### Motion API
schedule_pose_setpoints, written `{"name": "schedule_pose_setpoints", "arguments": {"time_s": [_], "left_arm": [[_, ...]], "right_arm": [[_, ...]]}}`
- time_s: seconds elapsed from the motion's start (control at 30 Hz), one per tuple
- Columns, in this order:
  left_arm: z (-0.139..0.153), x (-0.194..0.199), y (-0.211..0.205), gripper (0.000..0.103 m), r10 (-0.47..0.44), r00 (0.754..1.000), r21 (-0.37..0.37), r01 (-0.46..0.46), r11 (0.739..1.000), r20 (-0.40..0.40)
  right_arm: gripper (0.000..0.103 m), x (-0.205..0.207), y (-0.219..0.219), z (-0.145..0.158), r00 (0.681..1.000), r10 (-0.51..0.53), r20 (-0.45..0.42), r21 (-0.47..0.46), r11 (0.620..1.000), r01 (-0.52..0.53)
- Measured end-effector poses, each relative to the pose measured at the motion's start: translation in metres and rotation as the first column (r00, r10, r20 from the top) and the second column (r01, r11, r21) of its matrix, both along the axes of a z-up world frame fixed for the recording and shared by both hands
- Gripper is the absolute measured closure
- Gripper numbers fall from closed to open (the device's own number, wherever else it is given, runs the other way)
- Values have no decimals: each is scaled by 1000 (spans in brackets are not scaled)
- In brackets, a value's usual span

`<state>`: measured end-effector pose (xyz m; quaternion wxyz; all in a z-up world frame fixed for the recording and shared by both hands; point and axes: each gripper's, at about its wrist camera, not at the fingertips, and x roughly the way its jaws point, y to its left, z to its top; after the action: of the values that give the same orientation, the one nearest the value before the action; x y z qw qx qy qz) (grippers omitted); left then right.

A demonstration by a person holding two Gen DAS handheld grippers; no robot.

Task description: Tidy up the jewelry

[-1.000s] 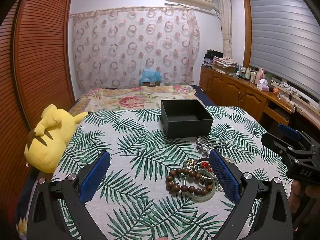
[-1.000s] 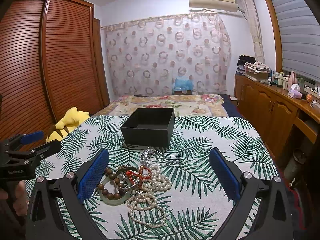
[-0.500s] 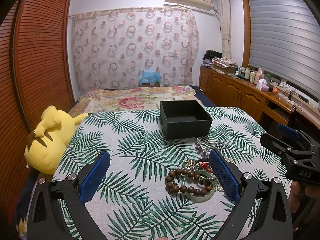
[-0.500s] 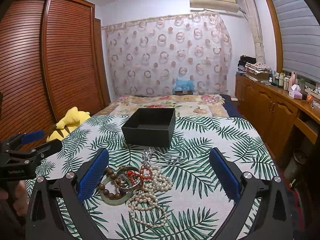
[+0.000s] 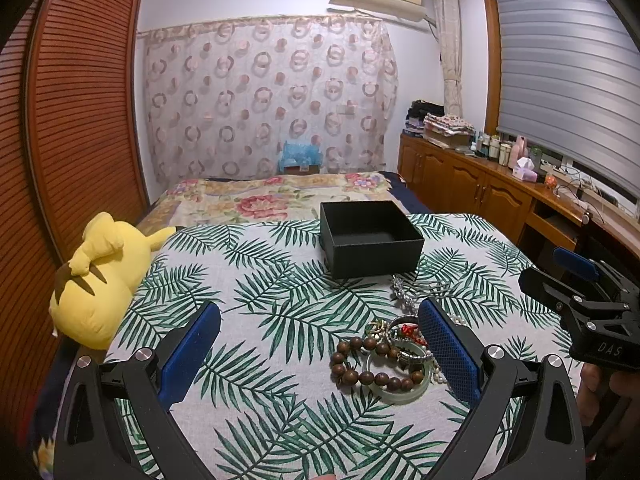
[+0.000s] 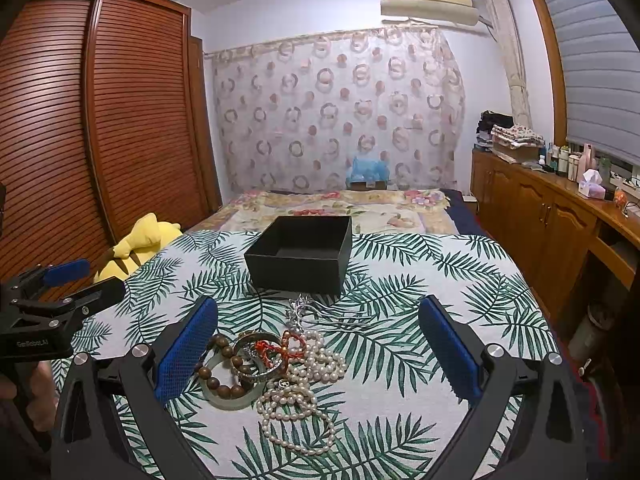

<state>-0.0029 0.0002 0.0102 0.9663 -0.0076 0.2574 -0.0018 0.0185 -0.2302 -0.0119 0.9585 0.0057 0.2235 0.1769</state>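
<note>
Jewelry pile (image 6: 276, 364) heaped on palm-leaf cloth (image 5: 256, 280), near edge, just in front of black box (image 6: 300, 256). Largest first: bed (image 5: 280, 200) behind with floral cover, cloth-covered worktop in front of it. Yellow plush (image 5: 96, 276) lying at left edge of cloth. Black box open-topped, upright, looks empty inside — well apart from plush. Left claw (image 5: 320, 360) hovering low over cloth, blue pads wide apart, gripping nothing; right pad overlapping the pile in view. Right claw (image 6: 318, 354) also spread wide, nothing clamped, pile sitting between its pads toward the left one. Each claw visible at the edge of the other's view, a hand on each handle. Pile contents: pearl strand (image 6: 300, 408) looped nearest, pale green bangle (image 6: 224, 398) under brown bead bracelet (image 5: 360, 364), metal bangle (image 6: 256, 360) with red cord knot (image 6: 280, 346) across it, silver chain piece (image 6: 308, 310) closest to box — items tangled, touching.
</note>
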Motion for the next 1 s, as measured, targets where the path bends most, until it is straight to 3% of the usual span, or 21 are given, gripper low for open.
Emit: {"name": "schedule_pose_setpoints", "arguments": {"time_s": [0.53, 1.0], "left_arm": [[10, -5, -9, 7, -6, 1000, 3, 6, 1000, 18], [-16, 4, -5, 8, -31, 999, -24, 30, 999, -43]], "right_arm": [[3, -6, 5, 8, 1000, 1, 6, -1, 1000, -1], [3, -1, 2, -6, 999, 34, -22, 0, 999, -34]]}}
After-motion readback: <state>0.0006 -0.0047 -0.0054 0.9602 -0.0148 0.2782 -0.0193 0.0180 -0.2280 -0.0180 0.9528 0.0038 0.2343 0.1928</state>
